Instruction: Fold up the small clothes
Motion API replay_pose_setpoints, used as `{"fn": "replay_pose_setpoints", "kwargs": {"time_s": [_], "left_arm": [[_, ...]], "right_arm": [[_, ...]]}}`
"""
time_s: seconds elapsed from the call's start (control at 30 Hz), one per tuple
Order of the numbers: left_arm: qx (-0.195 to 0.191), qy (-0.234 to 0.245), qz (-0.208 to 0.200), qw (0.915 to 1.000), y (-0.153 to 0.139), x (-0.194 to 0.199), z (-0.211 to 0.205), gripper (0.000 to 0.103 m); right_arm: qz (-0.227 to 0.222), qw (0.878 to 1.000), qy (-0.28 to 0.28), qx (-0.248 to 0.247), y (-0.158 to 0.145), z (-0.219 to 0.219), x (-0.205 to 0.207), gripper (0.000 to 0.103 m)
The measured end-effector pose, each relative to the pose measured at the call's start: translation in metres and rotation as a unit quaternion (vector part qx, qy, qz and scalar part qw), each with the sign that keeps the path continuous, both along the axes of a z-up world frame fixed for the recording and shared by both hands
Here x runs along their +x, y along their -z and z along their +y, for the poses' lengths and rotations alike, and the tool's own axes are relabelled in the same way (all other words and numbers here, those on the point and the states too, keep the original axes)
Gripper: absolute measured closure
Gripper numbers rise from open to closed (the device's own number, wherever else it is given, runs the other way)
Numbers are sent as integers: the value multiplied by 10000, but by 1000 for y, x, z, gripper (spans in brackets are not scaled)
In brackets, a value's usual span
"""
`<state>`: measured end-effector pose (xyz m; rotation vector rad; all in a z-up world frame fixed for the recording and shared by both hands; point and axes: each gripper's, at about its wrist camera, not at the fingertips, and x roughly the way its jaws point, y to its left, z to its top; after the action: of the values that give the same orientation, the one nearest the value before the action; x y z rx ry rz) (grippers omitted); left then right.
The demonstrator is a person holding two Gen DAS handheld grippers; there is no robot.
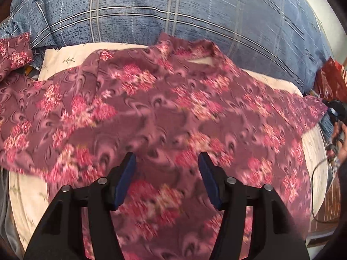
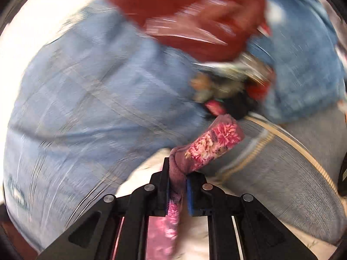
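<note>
- Handling this shirt [image 1: 173,108] looks easy on weight: it is thin, soft floral cloth, limp and creasing, so it will sag and slide rather than hold a shape.
- It lies spread on a cream sheet [image 1: 28,195] on the bed, collar toward 12 o'clock, with a blue plaid pillow [image 1: 173,10] beyond it.
- Best holds are likely the hems, sleeve ends and shoulder seams, where doubled cloth gives the fingers something to bite.
- The left gripper [image 1: 167,158] hovers over the shirt's lower middle with its fingers wide apart, holding nothing; whether the tips brush the cloth I cannot tell.
- The right gripper [image 2: 176,173] has its fingers closed on a bunched fold of the shirt [image 2: 208,143], which sticks out toward 1 o'clock; from the left view this seems to be the sleeve end at 3 o'clock.
- The right view is motion-blurred, showing only a red bag [image 2: 195,10] and clutter behind.
</note>
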<state>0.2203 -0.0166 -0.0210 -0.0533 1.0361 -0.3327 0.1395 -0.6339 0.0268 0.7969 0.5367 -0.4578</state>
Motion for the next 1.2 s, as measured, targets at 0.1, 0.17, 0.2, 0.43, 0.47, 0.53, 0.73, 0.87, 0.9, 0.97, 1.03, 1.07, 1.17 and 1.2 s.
{"fn": "replay_pose_setpoints", "kwargs": {"time_s": [0.1, 0.17, 0.2, 0.43, 0.47, 0.53, 0.73, 0.87, 0.9, 0.97, 1.03, 1.07, 1.17, 1.2], "left_arm": [[-243, -98, -20, 9997, 7, 3, 10, 44], [-294, -90, 19, 9995, 12, 7, 13, 44], [-250, -84, -6, 9997, 13, 8, 13, 44], [-545, -113, 173, 9983, 9, 18, 23, 44], [-653, -151, 205, 9975, 7, 19, 28, 44], [-822, -303, 177, 9960, 1, 21, 41, 44], [-1309, -727, 41, 9887, -14, 25, 81, 44], [-1588, -781, 277, 9838, -7, 31, 92, 44], [-1691, -723, 374, 9822, -5, 32, 92, 44], [-1908, -449, 539, 9791, 0, 32, 83, 43], [-2015, -95, 661, 9772, 1, 31, 69, 38], [-2085, 70, 732, 9752, 2, 29, 63, 31], [-2198, 480, 868, 9705, 6, 25, 41, 21], [-2046, 527, 862, 9736, 7, 23, 33, 21]], "right_arm": [[-66, 9984, -538, -147, -21, 47, 12, 92], [-61, 9956, -908, -206, -28, 83, 26, 92], [-70, 9932, -1137, -224, -31, 106, 33, 92], [46, 9683, -2495, -118, -19, 258, 75, 92], [55, 9638, -2664, -84, -18, 278, 78, 92], [61, 9534, -3015, 48, -14, 320, 84, 92], [334, 9154, -3988, 442, 9, 435, 94, 83], [1317, 8834, -4458, 594, 54, 483, 79, 66], [1369, 8789, -4529, 599, 58, 486, 70, 65], [1256, 8785, -4568, 623, 56, 476, 50, 62], [1084, 8817, -4489, 963, 52, 453, 30, 61], [1000, 8887, -4345, 1072, 50, 437, 19, 60], [867, 9113, -3833, 1230, 49, 384, -11, 52], [823, 9190, -3624, 1318, 51, 362, -22, 52]]}}
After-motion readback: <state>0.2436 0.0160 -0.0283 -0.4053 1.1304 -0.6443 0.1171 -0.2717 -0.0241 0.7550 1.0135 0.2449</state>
